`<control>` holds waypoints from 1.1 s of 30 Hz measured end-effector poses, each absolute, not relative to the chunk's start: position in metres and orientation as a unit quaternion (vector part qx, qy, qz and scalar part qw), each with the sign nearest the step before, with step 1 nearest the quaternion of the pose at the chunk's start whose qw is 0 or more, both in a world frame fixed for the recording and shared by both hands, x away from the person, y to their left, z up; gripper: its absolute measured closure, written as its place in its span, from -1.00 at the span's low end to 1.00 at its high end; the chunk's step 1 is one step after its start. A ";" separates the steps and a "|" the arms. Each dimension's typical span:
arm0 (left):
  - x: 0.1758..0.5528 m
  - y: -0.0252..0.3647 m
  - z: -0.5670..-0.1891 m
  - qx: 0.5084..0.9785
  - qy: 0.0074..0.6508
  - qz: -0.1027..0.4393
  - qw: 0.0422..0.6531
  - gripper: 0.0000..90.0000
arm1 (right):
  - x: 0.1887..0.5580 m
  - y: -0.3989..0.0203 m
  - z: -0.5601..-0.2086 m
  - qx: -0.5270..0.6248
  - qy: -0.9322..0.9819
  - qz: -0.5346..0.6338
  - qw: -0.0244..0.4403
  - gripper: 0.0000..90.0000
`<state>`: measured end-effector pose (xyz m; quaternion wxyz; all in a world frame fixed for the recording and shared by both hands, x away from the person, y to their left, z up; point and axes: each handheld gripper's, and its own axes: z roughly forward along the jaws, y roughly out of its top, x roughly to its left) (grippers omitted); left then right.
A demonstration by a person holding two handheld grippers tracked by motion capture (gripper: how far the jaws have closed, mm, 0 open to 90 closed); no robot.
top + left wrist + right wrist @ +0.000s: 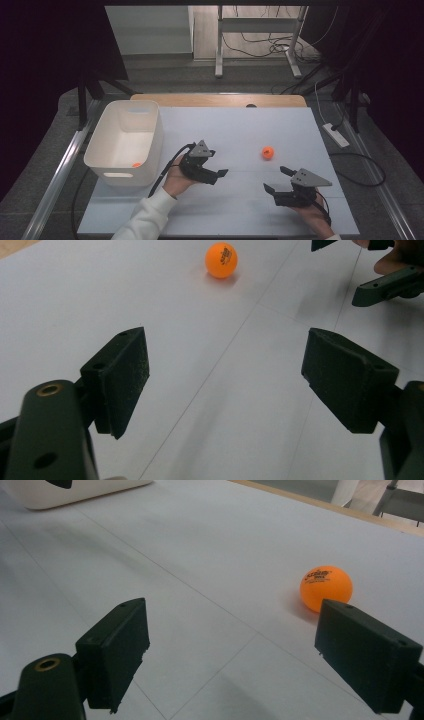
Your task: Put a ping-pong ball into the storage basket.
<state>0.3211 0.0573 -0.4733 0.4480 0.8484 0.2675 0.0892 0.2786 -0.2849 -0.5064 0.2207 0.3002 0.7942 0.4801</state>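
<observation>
An orange ball (pixel 268 152) lies on the bare white worktop (pixel 240 130), right of its middle and well clear of every edge, with nothing touching it. The left gripper (pixel 223 172) rests low near the middle of the worktop, jaws spread wide and empty, pointing toward the ball; in the left gripper view the ball (pixel 221 260) sits far ahead of the pads (pixel 127 375). The right gripper (pixel 278 179) lies toward the near right corner, its jaws also wide apart with nothing between them; in its own view the ball (pixel 326 588) is near, just beyond the right-hand jaw. A white bin (pixel 125 142) stands along the left edge, and a small orange thing (pixel 136 164) shows at its near inner corner. The ball looks like a table-tennis ball: very light, hard-shelled, smooth and free to roll at the least nudge. The safest hold is probably across its widest part, pads square on opposite sides, closing gently so that it neither squirts out nor dents. The right gripper seems better placed to take it.
</observation>
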 end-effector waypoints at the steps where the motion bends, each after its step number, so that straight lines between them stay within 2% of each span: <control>1: 0.322 0.056 -0.474 0.848 0.267 0.088 0.448 -0.56 | 0.279 -0.285 -0.506 0.300 0.794 0.481 0.221 -0.69; 33: 0.346 0.024 -0.476 0.850 0.256 0.067 0.455 -0.56 | 0.279 -0.286 -0.505 0.299 0.791 0.485 0.221 -0.69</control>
